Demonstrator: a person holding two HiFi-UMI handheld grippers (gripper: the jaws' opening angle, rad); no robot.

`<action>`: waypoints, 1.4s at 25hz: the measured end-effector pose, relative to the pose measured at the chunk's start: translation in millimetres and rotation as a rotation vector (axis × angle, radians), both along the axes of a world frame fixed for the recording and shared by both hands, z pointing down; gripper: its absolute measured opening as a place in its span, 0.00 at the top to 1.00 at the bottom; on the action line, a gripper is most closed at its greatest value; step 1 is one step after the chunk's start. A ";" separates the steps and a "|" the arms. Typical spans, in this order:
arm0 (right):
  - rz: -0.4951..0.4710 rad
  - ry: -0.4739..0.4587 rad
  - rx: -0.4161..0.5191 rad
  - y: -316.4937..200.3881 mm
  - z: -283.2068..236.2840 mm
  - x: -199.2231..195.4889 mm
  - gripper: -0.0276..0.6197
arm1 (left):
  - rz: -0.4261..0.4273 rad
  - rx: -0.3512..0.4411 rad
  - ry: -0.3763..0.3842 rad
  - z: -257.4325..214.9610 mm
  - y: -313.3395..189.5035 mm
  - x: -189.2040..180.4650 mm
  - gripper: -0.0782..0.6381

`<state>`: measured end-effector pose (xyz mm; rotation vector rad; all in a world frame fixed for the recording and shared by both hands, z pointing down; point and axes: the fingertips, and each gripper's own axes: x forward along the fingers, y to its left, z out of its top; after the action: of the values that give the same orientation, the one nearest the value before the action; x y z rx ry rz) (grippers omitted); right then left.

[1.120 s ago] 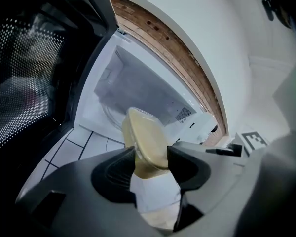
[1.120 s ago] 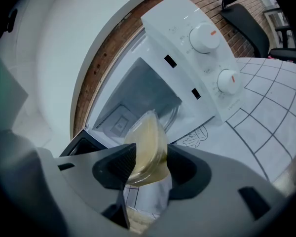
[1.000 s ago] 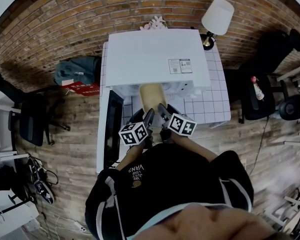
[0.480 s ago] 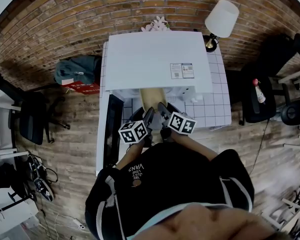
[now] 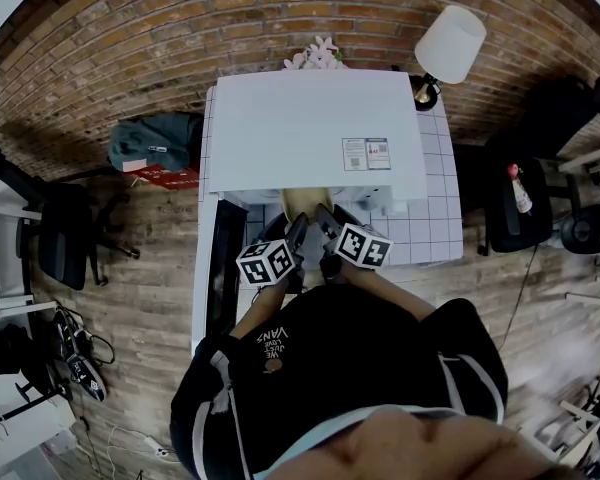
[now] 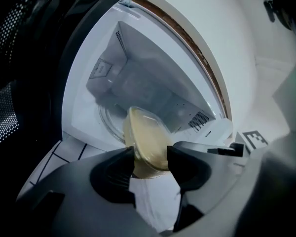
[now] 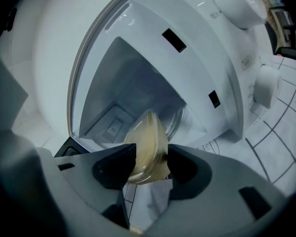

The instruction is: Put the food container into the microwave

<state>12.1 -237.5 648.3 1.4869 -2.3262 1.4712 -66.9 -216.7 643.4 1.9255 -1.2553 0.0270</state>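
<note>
Since one second earlier, the food container [image 5: 305,200] has gone further under the front edge of the microwave [image 5: 315,133], so less of its beige surface shows in the head view; both grippers remain shut on it at an unchanged width. The container is a shallow, rounded oblong of translucent plastic, cream-beige, with a glossy clear lid and a raised rim. Its long axis runs away from the person toward 12 o'clock, the far end leading into the cavity mouth. The left gripper [image 6: 150,164] has its dark matte jaws part-way apart, pads pressing on the near end of the container [image 6: 145,139]. The right gripper [image 7: 148,164] holds the same end of the container [image 7: 148,147] likewise, jaws set fairly wide. The two grippers sit side by side at 6 o'clock of the container. The microwave is a smooth white box; its cavity [image 6: 138,83] has flat pale walls with a perforated vent, and a round glass turntable [image 6: 111,120] lies on its floor. Its dark door [image 5: 225,268] hangs open at 9 o'clock. Two round white knobs [image 7: 237,4] stand at 1 o'clock in the right gripper view. The microwave rests on a white tiled table [image 5: 430,218] with dark grout lines.
</note>
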 end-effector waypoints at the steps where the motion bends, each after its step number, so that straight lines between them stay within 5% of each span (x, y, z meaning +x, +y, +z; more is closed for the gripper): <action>1: 0.000 0.000 -0.002 -2.3 0.4 -0.4 0.68 | -0.001 0.000 -0.001 0.6 -2.5 -0.6 0.60; 35: -0.014 -0.004 0.036 -41.7 -6.3 0.2 0.65 | -0.030 0.018 0.028 1.0 -41.8 -1.3 0.55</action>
<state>12.3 -279.2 642.0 1.4738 -2.3730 1.4377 -68.2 -258.5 644.4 1.9162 -1.2693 -0.0264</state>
